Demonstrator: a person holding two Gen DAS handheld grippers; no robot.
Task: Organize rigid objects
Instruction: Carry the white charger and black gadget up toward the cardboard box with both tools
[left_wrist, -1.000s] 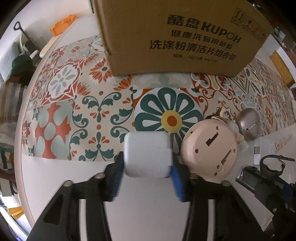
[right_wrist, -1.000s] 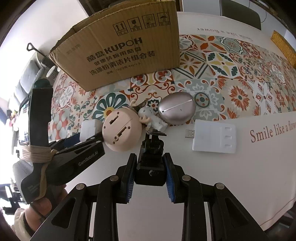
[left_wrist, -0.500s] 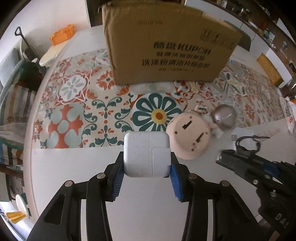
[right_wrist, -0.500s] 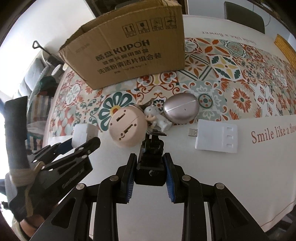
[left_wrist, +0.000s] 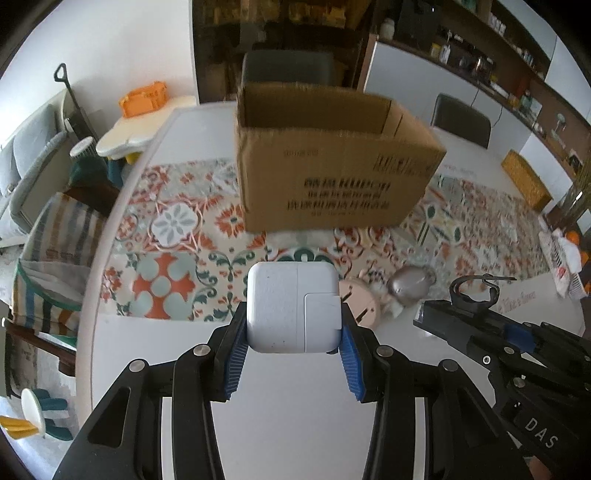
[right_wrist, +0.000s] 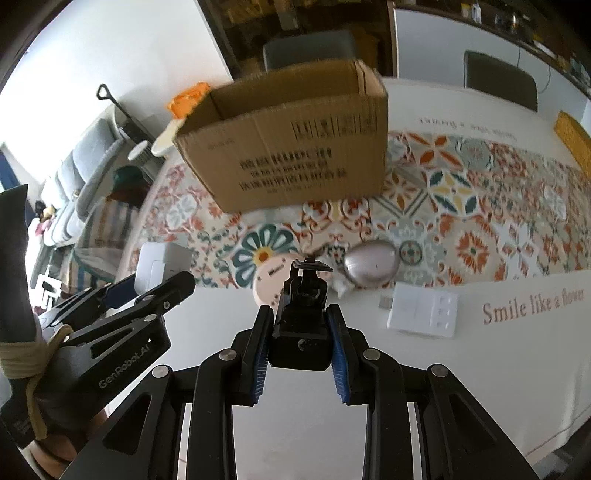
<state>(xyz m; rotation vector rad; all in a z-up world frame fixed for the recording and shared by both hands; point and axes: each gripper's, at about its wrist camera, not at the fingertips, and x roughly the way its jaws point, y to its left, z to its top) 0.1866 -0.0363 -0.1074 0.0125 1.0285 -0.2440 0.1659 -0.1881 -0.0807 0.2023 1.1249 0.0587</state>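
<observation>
Gripping claw (left_wrist: 293, 345), smooth rounded white charger (left_wrist: 293, 306)

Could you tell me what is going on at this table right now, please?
A person is sorting small items with two handheld grippers. The left gripper is clamped on a white power adapter, held above the table, and the right gripper is clamped on a black camera mount. The open cardboard box stands ahead on the patterned tablecloth. Left on the table are a round pink device, a small figurine, a silver egg-shaped case and a flat white card reader.
</observation>
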